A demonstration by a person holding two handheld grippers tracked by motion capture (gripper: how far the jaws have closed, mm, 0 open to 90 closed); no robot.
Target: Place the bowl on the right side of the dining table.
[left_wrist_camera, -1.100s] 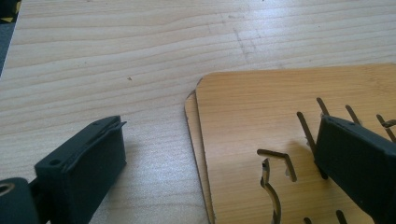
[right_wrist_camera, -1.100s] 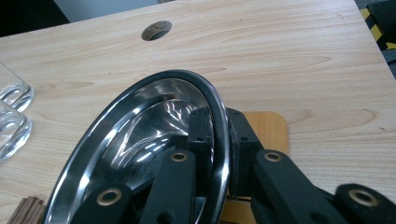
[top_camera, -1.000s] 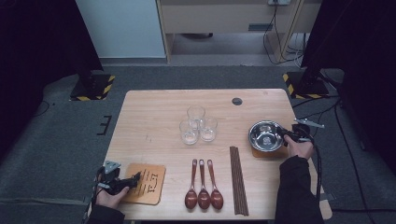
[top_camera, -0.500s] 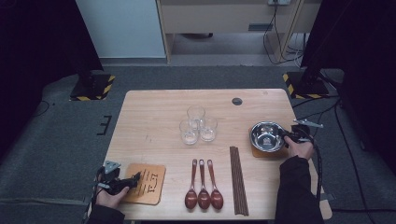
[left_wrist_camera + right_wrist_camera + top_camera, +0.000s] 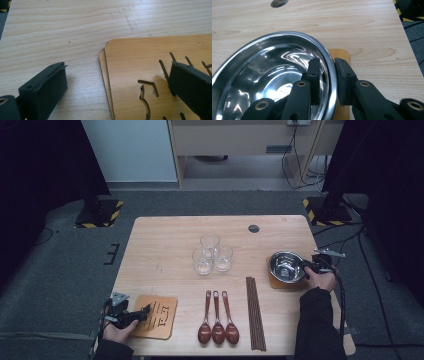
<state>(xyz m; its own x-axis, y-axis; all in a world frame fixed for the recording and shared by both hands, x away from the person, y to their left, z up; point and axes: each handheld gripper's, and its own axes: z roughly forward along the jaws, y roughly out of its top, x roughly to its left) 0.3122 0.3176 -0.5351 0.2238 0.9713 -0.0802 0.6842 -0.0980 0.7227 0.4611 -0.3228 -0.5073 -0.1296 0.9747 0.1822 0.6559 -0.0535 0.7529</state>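
A shiny steel bowl [image 5: 286, 266] [image 5: 274, 75] rests on a wooden coaster [image 5: 280, 283] [image 5: 340, 53] at the table's right side. My right gripper [image 5: 311, 266] [image 5: 328, 82] straddles the bowl's near rim, one jaw inside and one outside. Its jaws have just been opening, and a small gap shows beside the rim. At the front left, my left gripper [image 5: 144, 313] [image 5: 117, 75] stands wide open over the corner of a slotted wooden coaster [image 5: 159, 316] [image 5: 140, 57]. A second coaster [image 5: 102, 60] peeks out from under it.
Three clear glasses [image 5: 212, 252] cluster mid-table. Three dark wooden spoons [image 5: 217, 320] and a bundle of chopsticks [image 5: 255, 312] lie near the front edge. A round cable hole [image 5: 254, 228] sits at the back of the wooden table [image 5: 160, 245].
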